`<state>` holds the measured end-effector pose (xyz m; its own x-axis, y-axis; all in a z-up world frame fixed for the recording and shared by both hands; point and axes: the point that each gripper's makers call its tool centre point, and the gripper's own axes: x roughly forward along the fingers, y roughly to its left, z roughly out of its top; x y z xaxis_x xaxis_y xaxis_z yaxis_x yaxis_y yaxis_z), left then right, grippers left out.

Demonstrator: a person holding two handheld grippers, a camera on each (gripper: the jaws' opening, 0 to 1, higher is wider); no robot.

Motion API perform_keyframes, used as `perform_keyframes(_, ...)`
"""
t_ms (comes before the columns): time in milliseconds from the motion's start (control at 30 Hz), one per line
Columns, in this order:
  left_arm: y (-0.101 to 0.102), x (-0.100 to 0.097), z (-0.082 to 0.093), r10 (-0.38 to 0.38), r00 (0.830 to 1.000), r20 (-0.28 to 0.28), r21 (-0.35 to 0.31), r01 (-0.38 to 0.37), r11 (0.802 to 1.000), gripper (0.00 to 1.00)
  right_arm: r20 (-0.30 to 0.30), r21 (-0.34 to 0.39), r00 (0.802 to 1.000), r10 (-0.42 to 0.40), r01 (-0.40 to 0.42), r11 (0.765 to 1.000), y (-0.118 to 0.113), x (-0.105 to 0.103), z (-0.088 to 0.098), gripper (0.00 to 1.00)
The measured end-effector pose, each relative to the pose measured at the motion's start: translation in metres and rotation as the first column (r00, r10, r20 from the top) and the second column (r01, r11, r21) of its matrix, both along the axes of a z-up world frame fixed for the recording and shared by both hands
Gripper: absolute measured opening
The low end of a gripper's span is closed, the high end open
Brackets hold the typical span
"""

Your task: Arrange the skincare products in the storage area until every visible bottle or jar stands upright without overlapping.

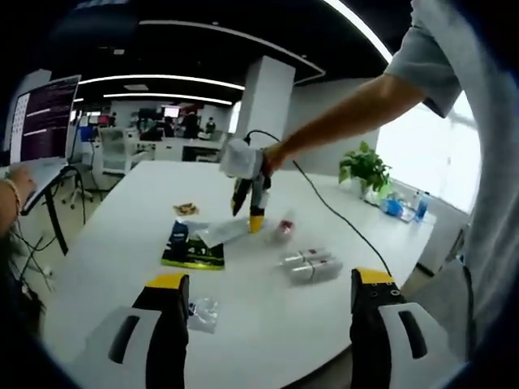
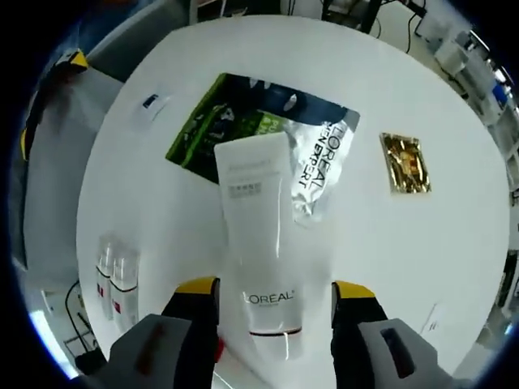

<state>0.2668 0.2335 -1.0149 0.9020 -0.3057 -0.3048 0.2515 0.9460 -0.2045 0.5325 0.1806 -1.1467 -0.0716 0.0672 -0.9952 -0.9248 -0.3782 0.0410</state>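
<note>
A white L'Oreal tube [image 2: 261, 219] lies flat on the white table [image 2: 422, 267], its cap end toward me and its far end resting on a green sachet [image 2: 212, 121] and a silver sachet [image 2: 323, 158]. My right gripper [image 2: 273, 293] is open, one jaw on each side of the tube's cap end with gaps showing. In the left gripper view the right gripper [image 1: 250, 209] hangs over the tube [image 1: 220, 232], held by a person's hand. Two clear bottles [image 1: 312, 266] lie on their sides. My left gripper [image 1: 270, 282] stands open near the table's front edge, holding nothing.
A gold packet [image 2: 405, 162] lies right of the sachets and the two lying bottles [image 2: 113, 275] are at the left. A small clear sachet [image 1: 203, 313] lies by my left jaw. A black cable [image 1: 340, 219] crosses the table. A laptop [image 1: 45, 113] and a plant [image 1: 365, 166] stand beyond.
</note>
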Motion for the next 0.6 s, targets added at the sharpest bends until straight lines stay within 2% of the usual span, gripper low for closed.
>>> perform_keyframes(167, -0.0007, -0.0007, -0.0014, -0.006, 1.0, -0.008, -0.003, 0.006, 1.0, 0.81, 0.024, -0.032, 0.999, 0.031, -0.031, 0.999, -0.0058, 0.0, -0.009, 0.49)
perform_keyframes(200, -0.0008, -0.0007, -0.0015, -0.006, 1.0, -0.009, -0.003, 0.006, 1.0, 0.8, 0.05, -0.03, 0.997, 0.054, -0.052, 0.998, -0.0042, 0.006, -0.0077, 0.47)
perform_keyframes(267, -0.001, -0.0011, -0.0023, -0.007, 1.0, -0.014, -0.002, 0.007, 1.0, 0.79, 0.035, -0.025, 0.999, 0.022, -0.021, 0.999, -0.0028, 0.0045, -0.0071, 0.46)
perform_keyframes(500, -0.0011, -0.0023, -0.0058, -0.015, 0.999, -0.032, 0.007, 0.015, 1.0, 0.74, 0.038, -0.031, 0.999, 0.034, -0.033, 0.999, -0.0032, 0.0046, -0.0071, 0.45)
perform_keyframes(600, -0.0018, -0.0027, -0.0064, -0.019, 0.999, -0.033, 0.005, 0.019, 1.0, 0.73, 0.034, -0.019, 0.998, 0.051, -0.051, 0.999, -0.0036, 0.0044, -0.0065, 0.41)
